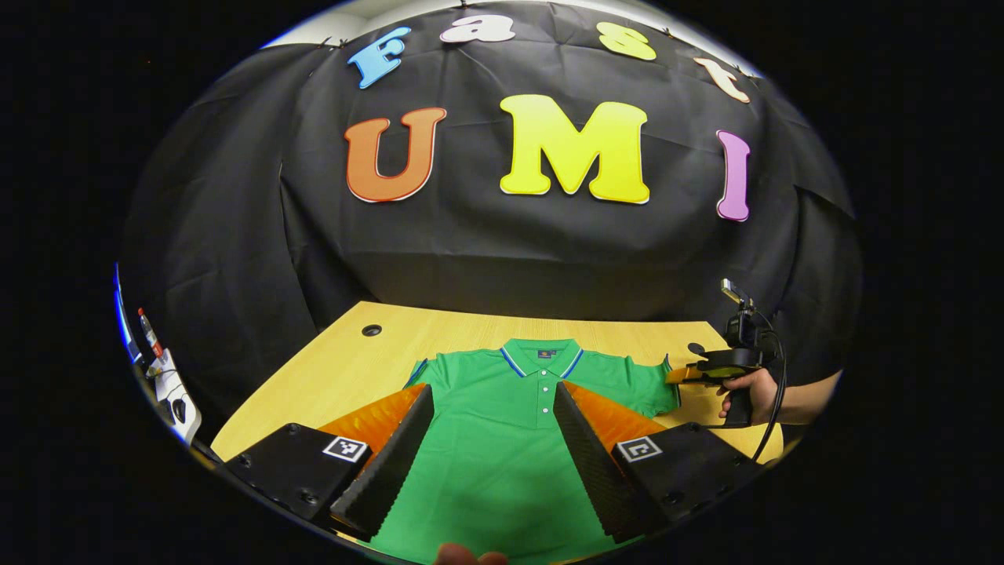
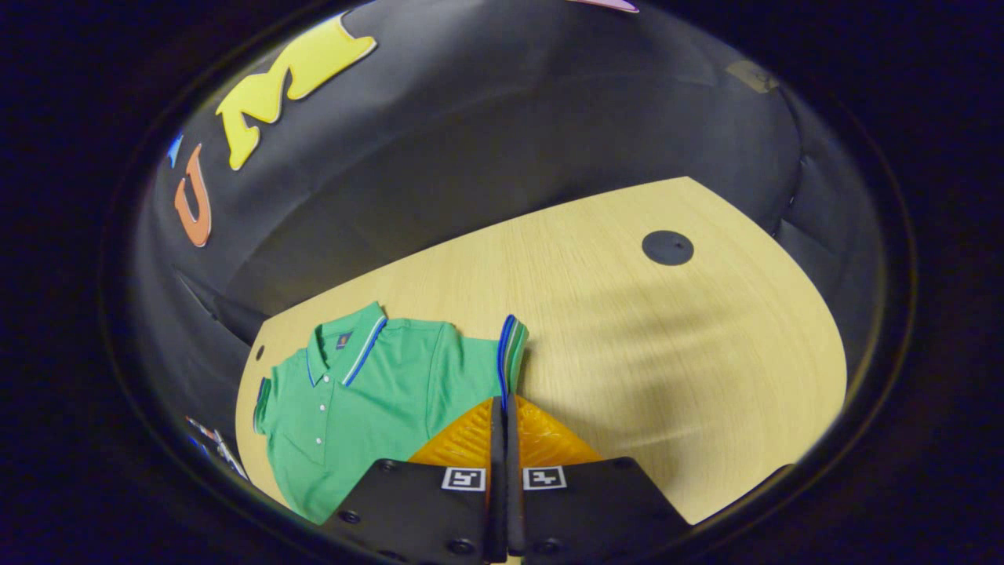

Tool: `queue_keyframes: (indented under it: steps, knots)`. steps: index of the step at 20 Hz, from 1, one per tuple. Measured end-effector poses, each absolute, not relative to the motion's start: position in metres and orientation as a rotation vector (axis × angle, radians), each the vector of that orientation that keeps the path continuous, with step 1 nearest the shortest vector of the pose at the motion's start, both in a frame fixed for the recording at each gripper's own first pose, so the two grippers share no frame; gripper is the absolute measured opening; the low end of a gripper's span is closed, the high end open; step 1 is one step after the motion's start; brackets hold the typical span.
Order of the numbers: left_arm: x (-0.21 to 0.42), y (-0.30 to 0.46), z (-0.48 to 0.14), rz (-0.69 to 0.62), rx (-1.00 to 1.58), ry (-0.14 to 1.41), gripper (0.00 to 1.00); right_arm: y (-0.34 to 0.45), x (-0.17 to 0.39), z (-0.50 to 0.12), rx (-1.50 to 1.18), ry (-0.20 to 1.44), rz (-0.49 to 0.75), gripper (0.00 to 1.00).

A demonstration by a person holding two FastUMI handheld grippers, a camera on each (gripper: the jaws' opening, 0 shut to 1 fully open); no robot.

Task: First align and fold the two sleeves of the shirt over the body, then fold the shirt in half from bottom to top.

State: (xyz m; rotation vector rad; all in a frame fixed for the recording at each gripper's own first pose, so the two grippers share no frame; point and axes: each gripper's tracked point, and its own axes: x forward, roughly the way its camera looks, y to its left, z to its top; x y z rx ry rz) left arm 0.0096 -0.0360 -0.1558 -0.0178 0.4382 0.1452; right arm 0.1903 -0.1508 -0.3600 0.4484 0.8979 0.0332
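Shirt (image 1: 502,439) is lying flat on the wooden surface (image 2: 667,353), collar away from you, one small badge inside the collar too small to read. Your left gripper (image 1: 494,439) is hovering over its body, jaws spread wide. Your right gripper (image 2: 503,416) is pinching the cuff of one sleeve (image 2: 510,349), jaws pressed together.

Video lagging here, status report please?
Left gripper open above shirt. Right gripper shut on sleeve cuff. Both sleeves unfolded. Nothing in the way.
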Motion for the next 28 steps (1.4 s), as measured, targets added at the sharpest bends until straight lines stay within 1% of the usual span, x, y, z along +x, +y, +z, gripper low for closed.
queue_keyframes:
  steps: [4,5,6,7,8,10,11,14,16,17,18,21,23,24,25,26,28]
  knots:
    - [0.001,-0.027,-0.160,0.172,-0.067,0.452,0.99,-0.125,0.191,-0.332,0.455,0.865,0.068,0.03]
    - [-0.001,-0.024,-0.161,0.179,-0.070,0.453,0.99,-0.118,0.190,-0.330,0.425,0.871,0.071,0.05]
    - [-0.004,-0.020,-0.160,0.190,-0.074,0.454,0.99,-0.109,0.191,-0.325,0.405,0.877,0.088,0.03]
    - [-0.007,-0.017,-0.161,0.195,-0.081,0.458,0.99,-0.093,0.191,-0.319,0.393,0.879,0.110,0.05]
    - [-0.011,-0.014,-0.159,0.201,-0.087,0.456,0.99,-0.080,0.194,-0.312,0.376,0.875,0.130,0.03]
    - [-0.017,-0.006,-0.155,0.213,-0.094,0.448,0.99,-0.052,0.195,-0.306,0.337,0.873,0.170,0.03]
    - [-0.020,-0.001,-0.154,0.219,-0.098,0.443,0.99,-0.038,0.193,-0.307,0.314,0.886,0.189,0.05]
    - [-0.029,0.008,-0.149,0.216,-0.143,0.426,0.99,-0.005,0.182,-0.317,0.226,0.942,0.221,0.03]
    - [-0.035,0.016,-0.147,0.217,-0.160,0.414,0.99,0.014,0.180,-0.320,0.214,0.961,0.218,0.03]
    - [-0.037,0.021,-0.147,0.221,-0.165,0.412,0.99,0.022,0.177,-0.323,0.212,0.966,0.225,0.05]
    - [-0.040,0.028,-0.146,0.225,-0.172,0.409,0.99,0.029,0.178,-0.315,0.212,0.959,0.239,0.05]
    - [-0.046,0.040,-0.146,0.219,-0.207,0.397,0.99,0.040,0.180,-0.301,0.204,0.909,0.252,0.47]
    - [-0.045,0.045,-0.148,0.199,-0.223,0.397,0.99,0.035,0.176,-0.290,0.200,0.881,0.237,0.76]
    - [-0.044,0.047,-0.148,0.175,-0.228,0.396,0.99,0.030,0.171,-0.282,0.194,0.873,0.228,0.96]
    - [-0.043,0.050,-0.147,0.157,-0.222,0.392,0.99,0.026,0.164,-0.273,0.186,0.859,0.224,0.90]
    - [-0.039,0.054,-0.146,0.139,-0.206,0.388,0.99,0.020,0.156,-0.263,0.172,0.843,0.221,0.90]
    - [-0.029,0.055,-0.148,0.057,-0.189,0.406,0.99,0.005,0.137,-0.238,0.153,0.806,0.215,0.90]
